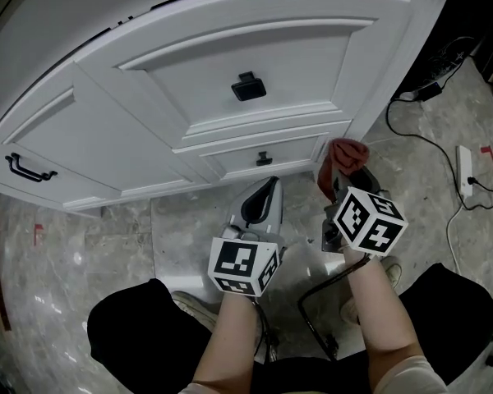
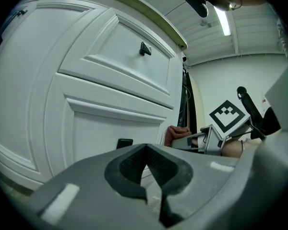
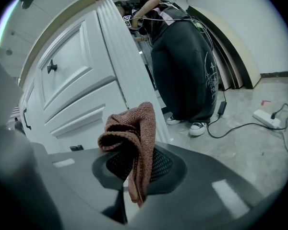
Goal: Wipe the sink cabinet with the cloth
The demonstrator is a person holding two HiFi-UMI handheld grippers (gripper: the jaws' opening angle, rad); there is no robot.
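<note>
Down low, the cabinet (image 1: 255, 48) fills the upper part of the head view, its white front ending at a corner post on the right, with marble floor (image 1: 107, 245) running open below and to both sides. The right gripper (image 1: 342, 183) has its jaws closed on the cloth (image 1: 345, 151), a rust-red knit bunched above the tips with one tail hanging down between the pads. The cloth sits just beside the foot of that corner post; whether it touches the post I cannot tell. The left gripper (image 1: 260, 199) has its jaws pressed tip to tip with nothing between them, aimed at the lower drawer and apart from it, with a strip of floor between. A black knob (image 1: 248, 86) sits on the upper drawer, a small pull (image 1: 264, 158) on the lower, and a bar handle (image 1: 25, 167) on the left door. Right of the post a cable (image 1: 431, 150) loops across the floor to a power strip (image 1: 465, 169). The right gripper view shows a person (image 3: 187, 66) standing by the cabinet's end; the pale print on the dark trousers is too small to read.
</note>
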